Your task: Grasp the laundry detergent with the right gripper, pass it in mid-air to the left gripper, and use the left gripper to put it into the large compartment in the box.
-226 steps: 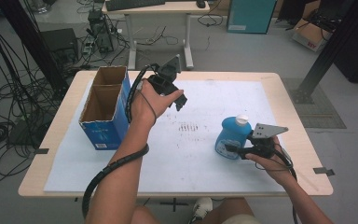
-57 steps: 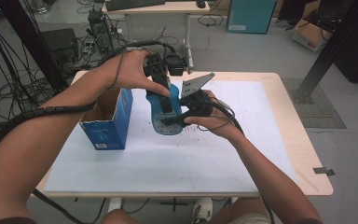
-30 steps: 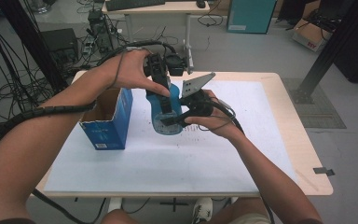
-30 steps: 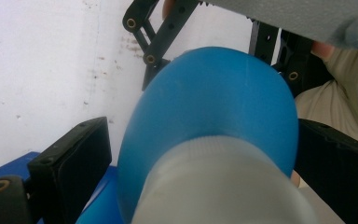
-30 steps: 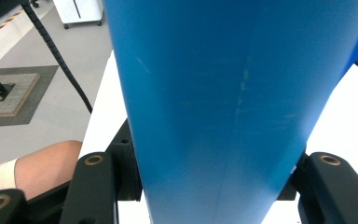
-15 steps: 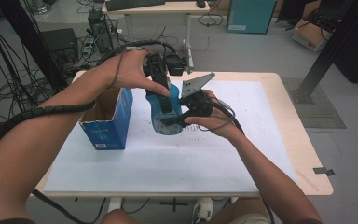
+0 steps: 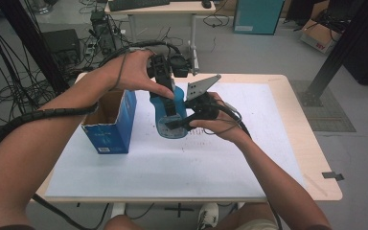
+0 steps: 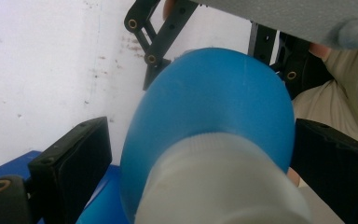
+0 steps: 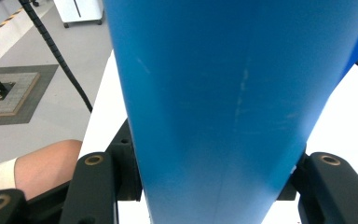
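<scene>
Gripper-wise, both were on the blue bottle, held tilted just above the bench w/ a white sheet, beside the open blue box. Right gripper was clamped on its body, jaws tight vs both sides. Left gripper sat around the white cap end w/ a gap at one jaw; couldn't tell if gripping.

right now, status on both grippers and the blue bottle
Right gripper shut on the blue bottle, holding it above the table. Left gripper at the white cap, jaws either side, grip unclear. Blue box close alongside.
</scene>
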A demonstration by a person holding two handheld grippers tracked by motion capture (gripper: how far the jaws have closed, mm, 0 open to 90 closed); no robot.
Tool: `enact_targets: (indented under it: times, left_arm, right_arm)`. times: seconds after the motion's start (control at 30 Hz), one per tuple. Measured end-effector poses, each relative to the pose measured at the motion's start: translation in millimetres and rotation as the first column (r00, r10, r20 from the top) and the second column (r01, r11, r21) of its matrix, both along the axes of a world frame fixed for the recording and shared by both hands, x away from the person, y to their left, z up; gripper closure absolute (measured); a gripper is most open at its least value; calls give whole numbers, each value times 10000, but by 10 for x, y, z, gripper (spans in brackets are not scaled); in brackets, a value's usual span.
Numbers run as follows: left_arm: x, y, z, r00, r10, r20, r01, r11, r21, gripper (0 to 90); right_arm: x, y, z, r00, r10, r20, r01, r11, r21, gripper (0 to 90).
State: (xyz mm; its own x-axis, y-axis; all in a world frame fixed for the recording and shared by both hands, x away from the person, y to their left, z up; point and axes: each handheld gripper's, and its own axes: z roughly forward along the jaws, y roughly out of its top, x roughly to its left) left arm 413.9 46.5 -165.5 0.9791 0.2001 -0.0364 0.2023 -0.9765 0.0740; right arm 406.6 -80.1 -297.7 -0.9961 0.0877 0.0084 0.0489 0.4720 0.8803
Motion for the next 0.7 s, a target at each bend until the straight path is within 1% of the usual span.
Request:
enact_targets:
  times: [0.13,0.17,0.3,0.4,0.43,0.5,0.53,0.6,0.7]
  left_arm:
    - [-3,-4,-8,10000,14,-39,-15,10000,-10,67]
    - [-3,-6,-10,10000,-7,16,7,10000,18,68]
    - [-4,-8,-16,10000,-46,30,46,10000,41,79]
    - [-6,-6,-15,10000,-49,-32,49,10000,44,94]
    - [-9,0,-14,10000,-34,13,34,10000,23,114]
    - [-8,5,-11,10000,-25,17,25,10000,-1,144]
    - [-7,6,-8,10000,-23,4,23,10000,-25,144]
    - [-12,8,-3,10000,-6,56,7,10000,-76,173]
    - [-14,0,-4,10000,-74,33,74,10000,33,223]
  right_arm:
    - [0,1,-2,10000,10,-23,-10,10000,31,432]
    - [-2,3,-4,10000,12,-14,-12,10000,50,432]
    - [-7,-1,-1,10000,61,-3,-61,10000,37,432]
    - [-9,-5,2,10000,47,33,-48,10000,40,432]
    - [-14,-8,4,10000,20,-30,-20,10000,22,432]
    - [-9,-7,3,10000,34,50,-34,10000,57,432]
    - [-10,-8,5,10000,45,78,-46,10000,39,432]
    - [-19,-9,6,10000,42,13,-42,10000,7,432]
    - [-17,-2,5,9999,70,101,-71,9999,82,432]
